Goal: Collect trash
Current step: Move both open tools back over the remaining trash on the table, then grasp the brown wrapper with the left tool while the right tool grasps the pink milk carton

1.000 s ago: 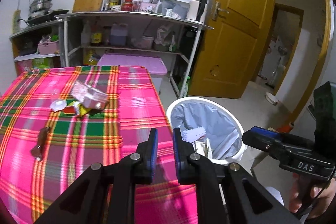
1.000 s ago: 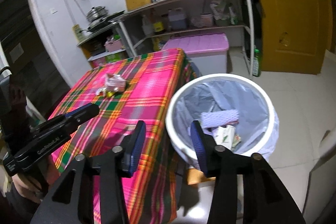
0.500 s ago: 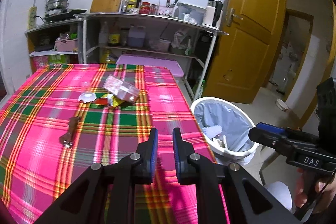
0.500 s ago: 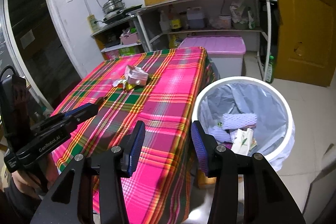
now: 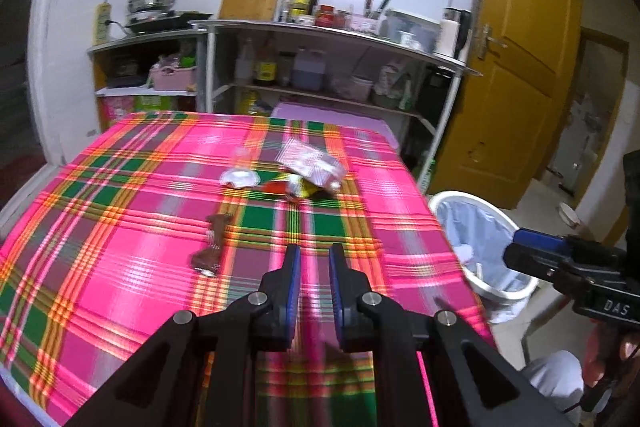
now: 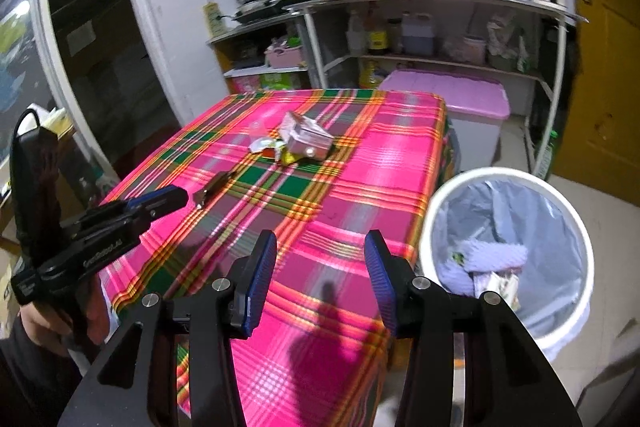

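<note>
1. You've swung both tools off the bin (image 6: 508, 259) and back over the table (image 5: 120, 267), so it's on to the next pickup.
2. Left tool (image 5: 313, 259) is nearly closed and empty; right tool (image 6: 320, 259) is wide open and empty.
3. The brown wrapper (image 5: 212, 243) is nearest; the trash pile (image 5: 296, 175) sits mid-table. There's plenty of room, and the bin stands just off the table's right edge.

Both views over table (image 5: 120, 247), bin (image 6: 576, 239)

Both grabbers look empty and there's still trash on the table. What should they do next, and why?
Probably reach the left gripper forward-left to the brown wrapper, the nearest trash on the tablecloth. Both grippers hold nothing; the right gripper hangs open by the bin.
</note>
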A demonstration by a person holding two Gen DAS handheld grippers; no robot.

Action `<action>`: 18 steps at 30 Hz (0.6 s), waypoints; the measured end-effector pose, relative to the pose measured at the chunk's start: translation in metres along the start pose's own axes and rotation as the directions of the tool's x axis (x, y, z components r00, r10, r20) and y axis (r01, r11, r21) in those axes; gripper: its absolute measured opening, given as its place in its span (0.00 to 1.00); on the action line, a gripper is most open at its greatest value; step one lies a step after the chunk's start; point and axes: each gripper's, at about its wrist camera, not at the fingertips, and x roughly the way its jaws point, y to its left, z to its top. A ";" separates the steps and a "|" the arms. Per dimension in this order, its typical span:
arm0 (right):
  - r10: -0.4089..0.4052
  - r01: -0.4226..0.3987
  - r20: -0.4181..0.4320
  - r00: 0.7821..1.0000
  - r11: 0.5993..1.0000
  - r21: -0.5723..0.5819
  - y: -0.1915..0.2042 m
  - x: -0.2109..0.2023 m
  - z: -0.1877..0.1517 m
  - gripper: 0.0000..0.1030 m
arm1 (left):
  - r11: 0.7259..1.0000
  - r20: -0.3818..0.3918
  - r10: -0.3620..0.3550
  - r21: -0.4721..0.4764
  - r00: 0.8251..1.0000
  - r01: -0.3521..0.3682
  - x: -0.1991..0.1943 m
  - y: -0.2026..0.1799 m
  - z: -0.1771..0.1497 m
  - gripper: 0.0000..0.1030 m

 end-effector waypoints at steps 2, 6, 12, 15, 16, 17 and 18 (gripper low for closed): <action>0.002 -0.002 0.000 1.000 1.000 -0.025 0.006 0.006 0.003 0.48 | 1.000 0.003 0.020 -0.008 1.000 -0.020 0.000 0.008 0.001 0.18; 0.004 -0.004 0.001 1.000 0.999 -0.052 0.010 0.016 0.010 0.52 | 0.998 0.001 0.058 -0.028 0.998 -0.058 0.006 0.029 0.004 0.25; -0.008 0.007 -0.011 1.000 0.996 -0.093 0.016 0.035 0.021 0.52 | 0.995 -0.041 0.092 -0.025 0.995 -0.093 0.025 0.048 0.004 0.25; -0.014 0.011 -0.021 1.000 0.993 -0.116 0.018 0.046 0.027 0.52 | 0.995 -0.070 0.095 -0.017 0.993 -0.097 0.039 0.053 0.005 0.25; -0.016 0.013 -0.024 1.000 0.993 -0.121 0.019 0.049 0.029 0.53 | 0.995 -0.081 0.097 -0.013 0.992 -0.098 0.044 0.055 0.006 0.25; -0.017 0.013 -0.027 0.999 0.992 -0.127 0.020 0.053 0.031 0.57 | 0.995 -0.089 0.098 -0.011 0.991 -0.099 0.049 0.057 0.006 0.25; -0.018 0.013 -0.031 0.999 0.991 -0.134 0.021 0.057 0.034 0.61 | 0.995 -0.101 0.100 -0.008 0.990 -0.101 0.054 0.058 0.007 0.25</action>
